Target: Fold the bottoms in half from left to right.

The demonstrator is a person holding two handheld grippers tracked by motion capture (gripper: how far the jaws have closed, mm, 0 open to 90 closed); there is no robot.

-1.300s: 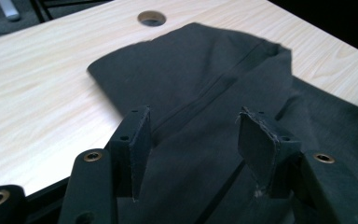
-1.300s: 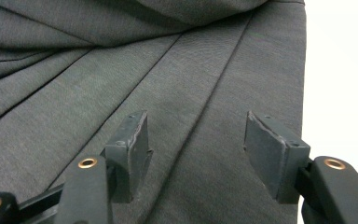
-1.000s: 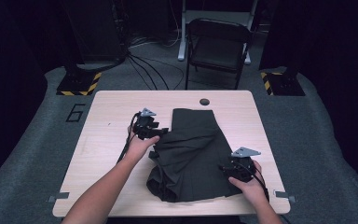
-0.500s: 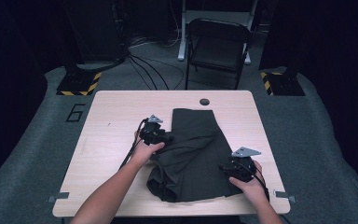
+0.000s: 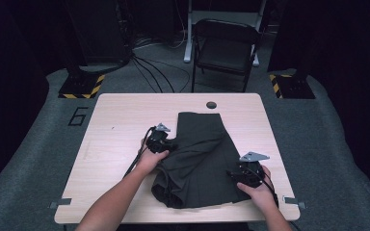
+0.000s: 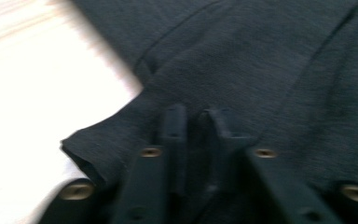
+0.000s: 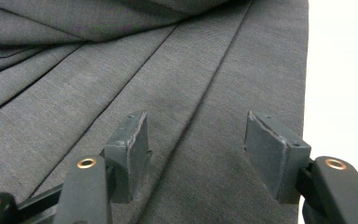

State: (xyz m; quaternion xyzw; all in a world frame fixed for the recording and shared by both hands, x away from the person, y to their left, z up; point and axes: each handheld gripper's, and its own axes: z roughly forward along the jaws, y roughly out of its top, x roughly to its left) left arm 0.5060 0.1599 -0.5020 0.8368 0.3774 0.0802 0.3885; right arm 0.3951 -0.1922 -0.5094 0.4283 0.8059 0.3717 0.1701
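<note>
A dark grey garment (image 5: pixel 202 154), folded, lies on the right half of the pale wooden table (image 5: pixel 125 120). My left gripper (image 5: pixel 169 143) rests on the garment's left edge. Its jaws have just been closing, and in the left gripper view the gripper (image 6: pixel 193 126) stands nearly together with a pinch of the cloth (image 6: pixel 261 70) between its tips. My right gripper (image 5: pixel 233 173) sits low at the garment's near right edge. In the right gripper view that gripper (image 7: pixel 196 140) is open wide, the pads hovering over flat fabric (image 7: pixel 121 70) with nothing pinched.
A round cable hole (image 5: pixel 211 104) sits near the table's far edge. Beyond the table stands a black folding chair (image 5: pixel 226 48), with cables on the floor and yellow-black striped bases (image 5: pixel 82 86) at both sides. Bare tabletop spreads left of the garment.
My left hand has moved right and down onto the garment's left edge, and its jaws have closed there. The right hand and gripper have kept still.
</note>
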